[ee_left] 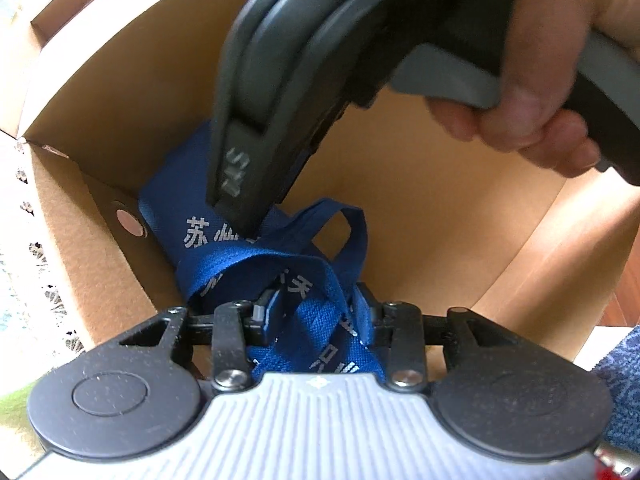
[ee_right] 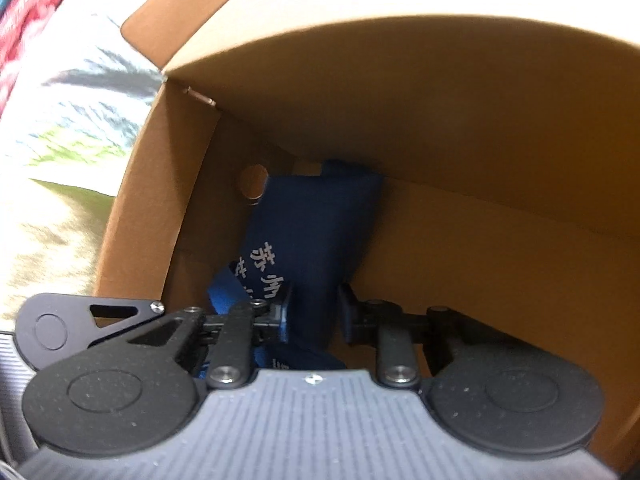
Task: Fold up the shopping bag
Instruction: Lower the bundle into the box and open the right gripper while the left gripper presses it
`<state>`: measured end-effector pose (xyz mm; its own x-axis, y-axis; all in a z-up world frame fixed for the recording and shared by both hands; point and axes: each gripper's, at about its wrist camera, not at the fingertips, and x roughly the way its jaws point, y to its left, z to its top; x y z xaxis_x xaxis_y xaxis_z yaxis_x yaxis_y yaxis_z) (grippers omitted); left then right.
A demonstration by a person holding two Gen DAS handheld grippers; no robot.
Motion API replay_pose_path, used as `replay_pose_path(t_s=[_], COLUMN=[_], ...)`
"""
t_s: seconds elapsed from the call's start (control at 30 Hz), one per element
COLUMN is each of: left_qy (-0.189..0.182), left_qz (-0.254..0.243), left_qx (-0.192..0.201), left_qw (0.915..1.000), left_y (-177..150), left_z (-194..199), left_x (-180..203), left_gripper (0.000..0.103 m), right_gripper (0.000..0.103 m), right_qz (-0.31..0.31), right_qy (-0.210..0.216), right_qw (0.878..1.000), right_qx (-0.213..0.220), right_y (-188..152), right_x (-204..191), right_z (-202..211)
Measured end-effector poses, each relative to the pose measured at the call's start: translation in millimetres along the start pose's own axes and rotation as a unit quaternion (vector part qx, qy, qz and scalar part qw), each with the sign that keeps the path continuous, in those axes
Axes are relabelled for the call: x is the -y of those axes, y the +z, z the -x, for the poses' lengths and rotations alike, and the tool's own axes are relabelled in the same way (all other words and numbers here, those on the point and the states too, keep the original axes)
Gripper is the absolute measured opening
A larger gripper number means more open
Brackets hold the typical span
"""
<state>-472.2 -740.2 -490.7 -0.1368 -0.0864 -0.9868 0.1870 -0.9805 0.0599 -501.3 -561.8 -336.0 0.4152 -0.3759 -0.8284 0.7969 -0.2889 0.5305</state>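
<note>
A folded blue shopping bag (ee_left: 176,196) with white lettering lies in the corner of an open cardboard box (ee_left: 100,92), its far end leaning against the wall. My left gripper (ee_left: 316,306) points straight down into the box and is shut on the near end of the bag, with a strap looping over its fingers. My right gripper (ee_left: 240,216), held by a hand (ee_left: 540,128), comes in from above onto the lettered part. In the right wrist view the bag (ee_right: 316,216) fills the narrow gap of the right gripper (ee_right: 314,312), whose pads rest against the fabric.
The box walls (ee_right: 480,120) stand close around both grippers, and a round hole (ee_left: 128,220) marks the left wall. Outside the box lies a patterned cloth (ee_right: 80,100). The left gripper's body (ee_right: 52,328) shows at the lower left of the right wrist view.
</note>
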Motion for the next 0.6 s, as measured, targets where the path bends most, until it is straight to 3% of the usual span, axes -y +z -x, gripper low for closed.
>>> replay_pose_path(t_s=[0.23, 0.3, 0.47, 0.6], left_qy=[0.049, 0.060, 0.076, 0.079], left_qz=[0.048, 0.069, 0.078, 0.074], left_qx=[0.006, 0.001, -0.007, -0.003], left_qw=[0.9977, 0.9958, 0.9940, 0.9941], left_y=[-8.2, -9.3, -9.2, -7.1], left_z=[29.9, 28.0, 23.0, 24.8], left_x=[-14.5, -25.8, -39.8, -50.2], left_gripper=[0.043, 0.038, 0.035, 0.033], right_gripper=[0.022, 0.022, 0.011, 0.010], right_qz=[0.027, 0.037, 0.094, 0.128], right_qy=[-0.004, -0.009, -0.026, -0.045], right_qw=[1.000, 0.999, 0.995, 0.990], right_qx=[-0.008, -0.001, 0.038, 0.028], right_y=[13.1, 7.2, 15.6, 24.5], right_x=[-18.4, 7.9, -19.1, -32.7], right_z=[3.4, 16.1, 28.2, 18.3])
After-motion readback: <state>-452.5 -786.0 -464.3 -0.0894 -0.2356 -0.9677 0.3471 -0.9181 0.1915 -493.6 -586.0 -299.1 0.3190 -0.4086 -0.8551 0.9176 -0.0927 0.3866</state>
